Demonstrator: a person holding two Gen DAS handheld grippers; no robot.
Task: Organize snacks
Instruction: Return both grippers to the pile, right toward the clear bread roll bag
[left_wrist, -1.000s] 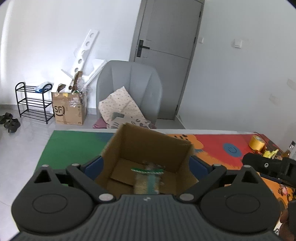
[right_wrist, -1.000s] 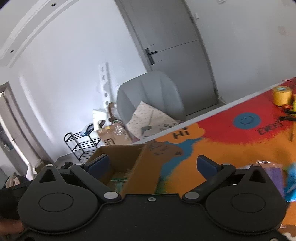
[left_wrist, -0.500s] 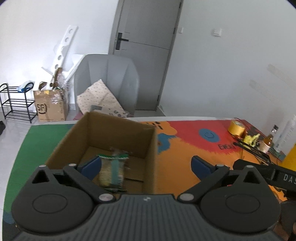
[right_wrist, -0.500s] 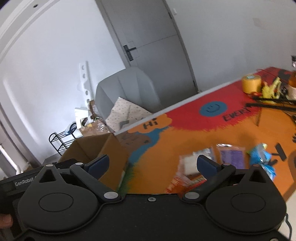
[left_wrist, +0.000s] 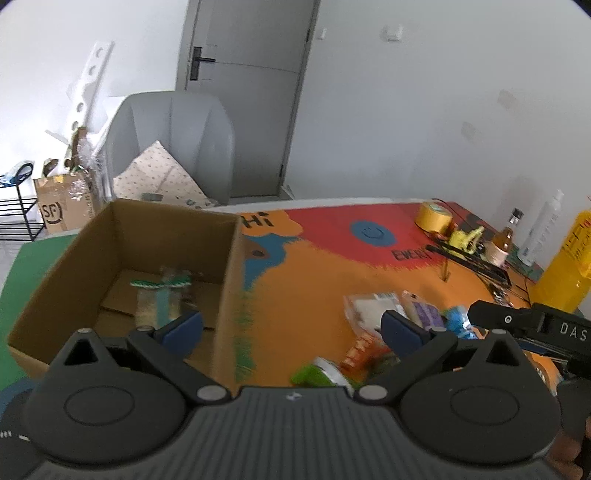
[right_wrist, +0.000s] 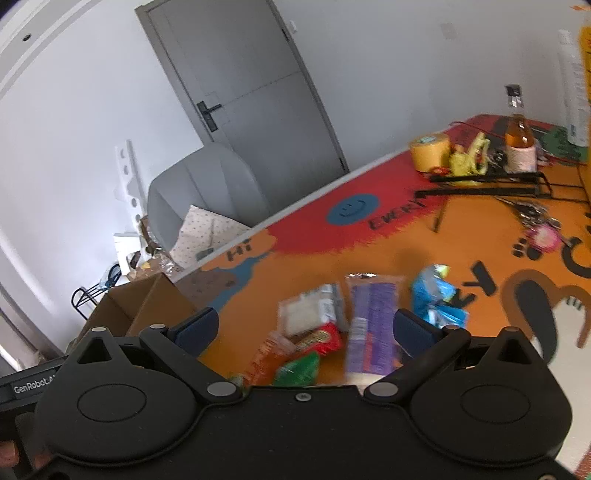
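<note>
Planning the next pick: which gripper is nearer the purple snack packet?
Right. The right gripper hangs just above the purple snack packet; the left gripper sits back by the cardboard box, with the packet beyond its right finger.

The bench (left_wrist: 317, 280), covered by a printed mat in orange, red, blue and green, carried an open cardboard box (left_wrist: 122, 236). Relative to the box: a loose cluster of snack packets lay to its right, namely a white packet (right_wrist: 310, 314), a purple packet (right_wrist: 373, 325), a blue packet (right_wrist: 436, 295), a red packet (right_wrist: 317, 339) and a green packet (right_wrist: 299, 369). A yellow tape roll (left_wrist: 434, 219), a small amber bottle (right_wrist: 519, 138) and a black rack (right_wrist: 484, 181) stood farther right, toward the bench's far edge.
</note>
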